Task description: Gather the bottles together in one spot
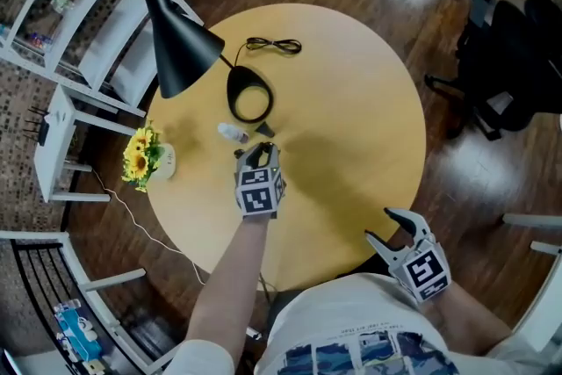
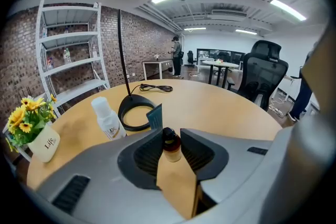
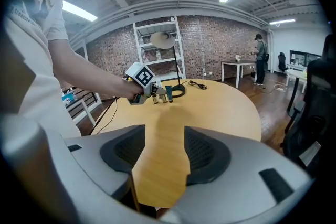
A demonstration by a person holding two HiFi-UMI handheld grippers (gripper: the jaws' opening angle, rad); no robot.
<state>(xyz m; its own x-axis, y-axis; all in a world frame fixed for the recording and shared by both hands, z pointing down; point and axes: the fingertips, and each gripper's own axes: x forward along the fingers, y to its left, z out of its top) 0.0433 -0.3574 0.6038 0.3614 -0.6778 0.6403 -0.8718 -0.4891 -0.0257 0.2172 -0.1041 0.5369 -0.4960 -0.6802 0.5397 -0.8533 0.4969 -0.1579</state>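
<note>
My left gripper [image 1: 260,151] is over the middle of the round table [image 1: 351,101], shut on a small amber bottle [image 2: 171,147] with a black cap that stands upright between the pads. A white bottle [image 2: 107,119] lies just left of it, also visible in the head view [image 1: 233,133]. A teal tube [image 2: 155,116] stands right in front of the jaws. In the right gripper view, small bottles [image 3: 157,97] and the teal tube [image 3: 168,95] cluster at the left gripper's tip. My right gripper [image 1: 397,231] hangs open at the table's near edge, nothing between its jaws [image 3: 160,147].
A black desk lamp [image 1: 180,53] with a ring base [image 1: 250,97] stands behind the bottles, with a black cable [image 1: 274,46] beyond it. A sunflower pot [image 1: 147,158] sits at the left edge. White shelving [image 1: 79,4] and an office chair [image 1: 509,66] surround the table.
</note>
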